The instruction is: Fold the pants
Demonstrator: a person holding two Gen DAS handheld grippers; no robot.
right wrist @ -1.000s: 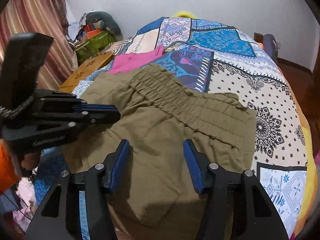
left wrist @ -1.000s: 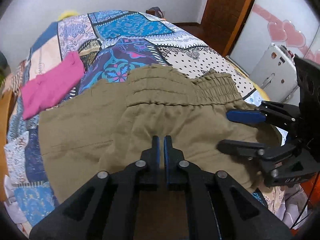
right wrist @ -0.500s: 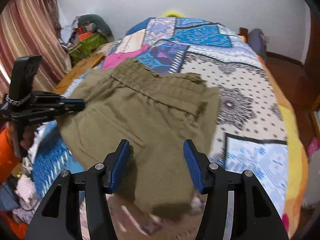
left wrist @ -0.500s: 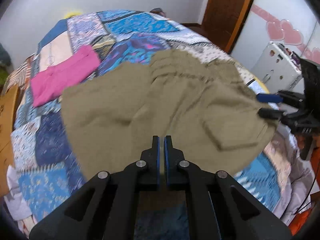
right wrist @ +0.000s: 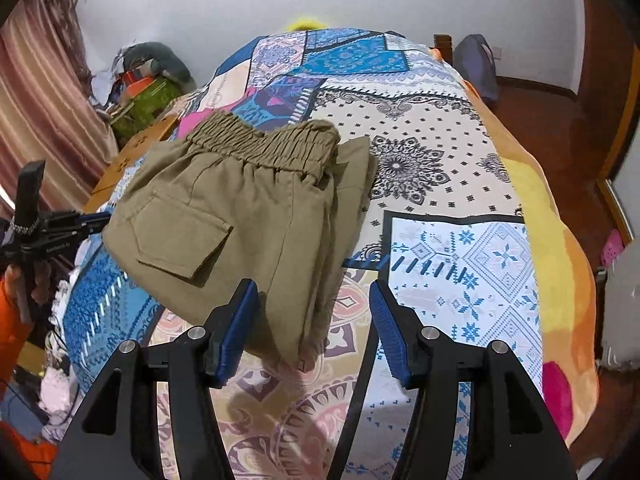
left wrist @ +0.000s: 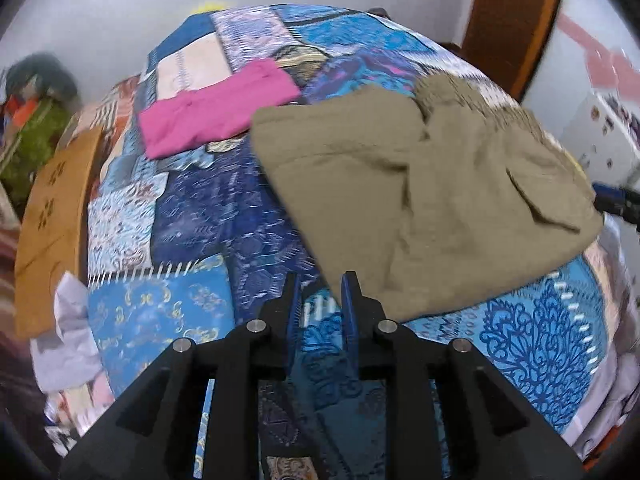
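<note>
Olive pants (right wrist: 256, 216) lie folded on the patchwork bed, elastic waistband at the far side and a flap pocket on top. My right gripper (right wrist: 313, 292) hovers over their near corner. Its jaws are opening a little wider, and the fabric shows in the gap without touching either pad. In the left wrist view the pants (left wrist: 432, 200) lie ahead and to the right. My left gripper (left wrist: 320, 284) is at their near edge over the blue quilt, jaws opening with nothing between them. From the right wrist view the left gripper (right wrist: 60, 228) sits at the pants' left side, held by a hand in an orange sleeve.
A folded pink garment (left wrist: 216, 116) lies farther back on the quilt (left wrist: 192, 216). A wooden board (left wrist: 52, 216) and piled clutter (right wrist: 148, 88) flank the bed's left side. A white cabinet (left wrist: 600, 140) stands to the right, and wooden floor (right wrist: 560, 128) runs along the bed's right edge.
Both grippers have drawn back from the pants, which now lie farther ahead. The left gripper, shut before, has parted its jaws and shifted left off the fabric.
</note>
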